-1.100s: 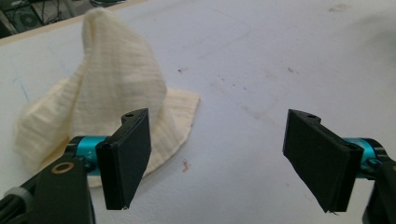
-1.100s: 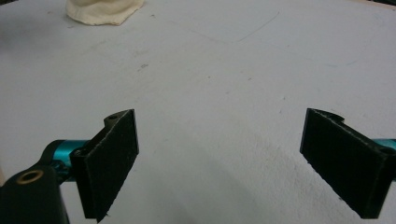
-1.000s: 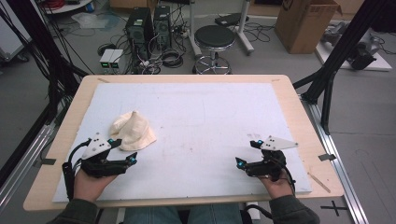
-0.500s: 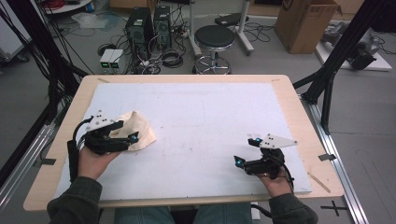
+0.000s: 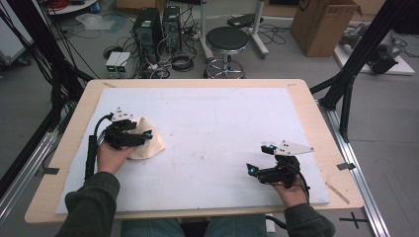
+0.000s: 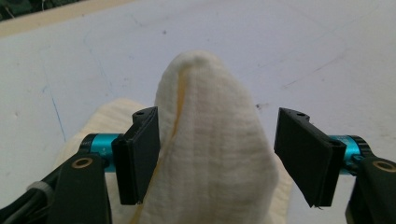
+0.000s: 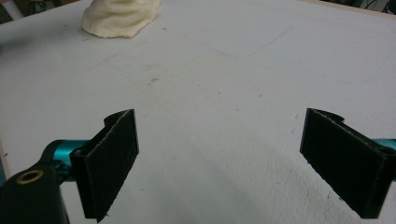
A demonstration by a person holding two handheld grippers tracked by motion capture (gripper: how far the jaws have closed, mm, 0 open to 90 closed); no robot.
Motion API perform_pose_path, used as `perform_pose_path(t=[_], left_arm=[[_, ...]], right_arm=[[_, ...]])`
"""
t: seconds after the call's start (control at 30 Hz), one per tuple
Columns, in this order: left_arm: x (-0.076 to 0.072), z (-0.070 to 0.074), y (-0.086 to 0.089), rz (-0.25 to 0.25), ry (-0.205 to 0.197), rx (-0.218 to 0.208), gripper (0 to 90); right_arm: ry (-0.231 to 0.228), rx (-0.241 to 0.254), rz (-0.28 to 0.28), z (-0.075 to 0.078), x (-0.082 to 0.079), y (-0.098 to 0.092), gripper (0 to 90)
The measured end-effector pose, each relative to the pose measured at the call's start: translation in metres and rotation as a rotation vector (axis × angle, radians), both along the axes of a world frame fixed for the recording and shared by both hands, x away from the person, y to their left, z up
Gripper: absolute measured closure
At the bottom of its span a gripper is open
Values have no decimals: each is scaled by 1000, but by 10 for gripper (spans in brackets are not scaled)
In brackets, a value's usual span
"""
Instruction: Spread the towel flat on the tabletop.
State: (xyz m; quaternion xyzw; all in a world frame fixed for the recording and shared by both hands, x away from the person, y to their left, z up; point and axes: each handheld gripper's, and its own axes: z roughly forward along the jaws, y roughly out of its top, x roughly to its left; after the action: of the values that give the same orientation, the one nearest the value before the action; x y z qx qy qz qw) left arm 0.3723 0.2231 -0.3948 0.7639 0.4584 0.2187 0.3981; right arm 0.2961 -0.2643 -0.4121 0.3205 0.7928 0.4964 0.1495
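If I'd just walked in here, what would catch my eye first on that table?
Probably the crumpled cream cloth bunched into a peak on the left of the white table. The left gripper straddles it, its jaws just closing in, one pad at the fabric and the other apart from it. The right gripper waits open near the front right.

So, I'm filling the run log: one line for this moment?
left gripper: closing around cloth, right pad clear | right gripper: open, idle
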Motion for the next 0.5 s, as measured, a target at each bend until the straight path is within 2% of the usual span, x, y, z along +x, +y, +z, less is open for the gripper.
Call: perform_pose_path(t=[0.1, 0.17, 0.23, 0.33, 0.5], left_arm=[[8, -9, -1, -4, 49, 29, 341], [11, -13, -3, 12, 62, 36, 379], [12, -16, -5, 11, 67, 63, 441], [16, -22, -6, 12, 100, 109, 466], [17, -29, -3, 25, 133, 124, 552]], right_arm=[[-2, 2, 4, 0, 0, 0, 109], [1, 3, 4, 0, -1, 0, 109], [-2, -2, 6, 0, -1, 0, 109], [2, -1, 10, 0, -1, 0, 109], [0, -2, 10, 0, -3, -1, 109]])
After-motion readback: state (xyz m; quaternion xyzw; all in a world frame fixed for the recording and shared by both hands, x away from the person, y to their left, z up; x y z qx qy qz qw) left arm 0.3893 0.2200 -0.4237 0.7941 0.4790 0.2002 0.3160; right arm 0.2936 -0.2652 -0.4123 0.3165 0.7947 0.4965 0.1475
